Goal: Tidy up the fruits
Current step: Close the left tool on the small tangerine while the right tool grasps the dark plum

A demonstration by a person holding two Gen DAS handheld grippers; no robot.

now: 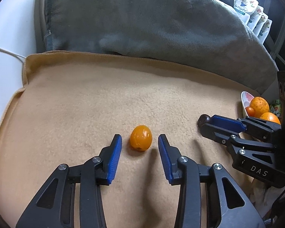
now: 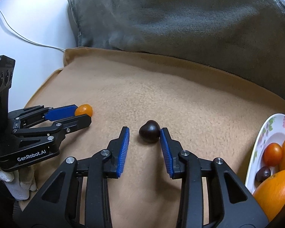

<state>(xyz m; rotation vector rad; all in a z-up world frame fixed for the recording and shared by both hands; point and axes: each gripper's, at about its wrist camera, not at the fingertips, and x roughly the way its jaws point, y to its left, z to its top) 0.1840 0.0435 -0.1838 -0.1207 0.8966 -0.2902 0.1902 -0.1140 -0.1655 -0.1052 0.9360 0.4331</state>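
Observation:
A small orange fruit lies on the tan blanket, between the tips of my open left gripper, touching neither pad. A dark round fruit lies on the blanket between the tips of my open right gripper, against or very near the right pad. In the right wrist view the left gripper straddles the orange fruit. In the left wrist view the right gripper has the dark fruit at its tips. A flowered plate at the right holds oranges, a red tomato and a dark fruit.
A grey blanket is heaped behind the tan one. A white wall with a white cable is at the left. The plate also shows at the right edge of the left wrist view. Patterned packets stand at the far right.

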